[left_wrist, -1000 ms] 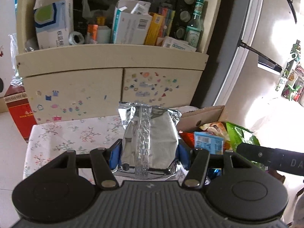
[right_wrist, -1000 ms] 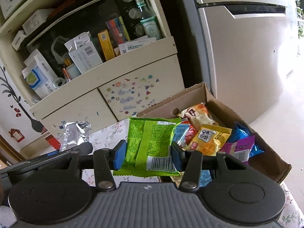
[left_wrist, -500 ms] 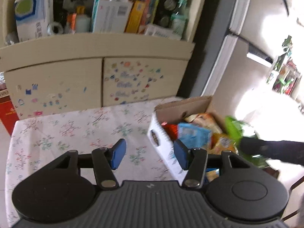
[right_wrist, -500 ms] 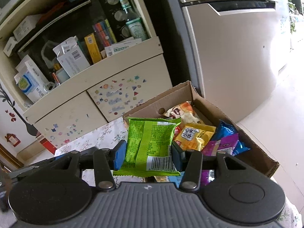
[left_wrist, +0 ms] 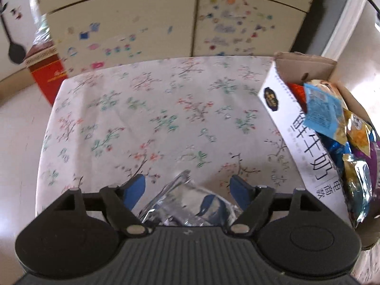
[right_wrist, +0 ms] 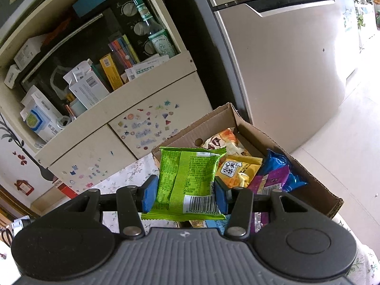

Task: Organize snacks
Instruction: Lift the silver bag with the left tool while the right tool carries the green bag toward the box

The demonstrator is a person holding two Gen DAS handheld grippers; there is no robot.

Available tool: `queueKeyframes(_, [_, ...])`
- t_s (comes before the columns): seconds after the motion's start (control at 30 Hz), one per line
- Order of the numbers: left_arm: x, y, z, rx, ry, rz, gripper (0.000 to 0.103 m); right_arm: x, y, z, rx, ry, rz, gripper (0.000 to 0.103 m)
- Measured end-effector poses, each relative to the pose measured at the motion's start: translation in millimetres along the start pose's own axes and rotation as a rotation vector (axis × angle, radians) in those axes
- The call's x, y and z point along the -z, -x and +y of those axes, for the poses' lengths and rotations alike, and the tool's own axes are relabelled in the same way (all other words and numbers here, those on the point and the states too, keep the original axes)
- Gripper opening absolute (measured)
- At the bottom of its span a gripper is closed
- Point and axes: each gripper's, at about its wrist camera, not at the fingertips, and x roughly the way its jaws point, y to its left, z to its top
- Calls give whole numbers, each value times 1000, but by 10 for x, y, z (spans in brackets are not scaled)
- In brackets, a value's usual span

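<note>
On the flowered cloth of the table (left_wrist: 147, 109), between the fingers of our left gripper (left_wrist: 188, 191), lies a crinkled silver foil packet (left_wrist: 187, 204) — the blue pads stand wide and clear of it on both sides, the jaws having just been opening. We note the packet sits close under the gripper body, its far end tilted up a little. To the right of it, near the table's edge, stands the cardboard box (left_wrist: 306, 66) with a white printed side wall, heaped with snack packs; a light blue pack (left_wrist: 320, 109) rides on top.

At the right gripper (right_wrist: 185, 191) the fingers are narrowed onto a green snack packet (right_wrist: 187, 178), pads pressing its two side edges — barcode toward us, packet upright and flat between them. We hold it above the near end of the box, where a yellow pack (right_wrist: 239, 168), an orange one (right_wrist: 225, 140) and a purple-and-blue one (right_wrist: 275, 178) lie. Behind stand a cream cabinet (right_wrist: 99, 152) with stickered doors and a refrigerator (right_wrist: 285, 71).
</note>
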Motion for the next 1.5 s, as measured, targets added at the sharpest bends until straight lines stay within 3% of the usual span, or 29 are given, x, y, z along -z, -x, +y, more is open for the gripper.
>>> queueKeyframes(0.2, [125, -132, 64, 4, 139, 54, 88, -2, 12, 18, -13, 8, -3, 56])
queueKeyframes(0.43, [163, -244, -128, -11, 93, 37, 88, 1, -12, -43, -5, -8, 14, 56])
queueKeyframes(0.5, [195, -253, -160, 5, 86, 32, 79, -1, -3, -45, -7, -9, 12, 56])
queueKeyframes(0.73, [176, -157, -167, 47, 80, -37, 63, -17, 46, -75, -13, -28, -2, 56])
queueKeyframes(0.77, [160, -130, -170, 52, 78, -54, 55, -19, 47, -80, -12, -32, -3, 56])
queueKeyframes(0.8, [143, -98, -175, 52, 67, -73, 39, -21, 50, -89, -11, -36, -4, 56])
queueKeyframes(0.9, [107, -61, -214, 81, 24, -90, 31, -20, 42, -102, -12, -50, 0, 56])
queueKeyframes(1.0, [161, -141, -226, 74, 40, -39, 36, -12, 27, -112, -14, -59, 8, 56])
queueKeyframes(1.03, [184, -168, -208, 59, 60, -27, 43, -16, 24, -112, -14, -60, 9, 56])
queueKeyframes(1.07, [207, -184, -173, 59, 92, -22, 60, -17, 24, -109, -15, -60, 9, 56])
queueKeyframes(1.1, [223, -190, -129, 71, 133, -20, 68, -17, 24, -110, -15, -60, 8, 56])
queueKeyframes(1.17, [243, -181, -63, 109, 206, -22, 69, -22, 24, -102, -20, -62, 6, 56])
queueKeyframes(1.3, [293, -88, -127, 102, 215, -54, 78, -22, 34, -89, -32, -65, 5, 56])
queueKeyframes(1.5, [357, -15, -371, 66, 77, -82, 79, -31, 65, -119, -44, -78, 5, 56])
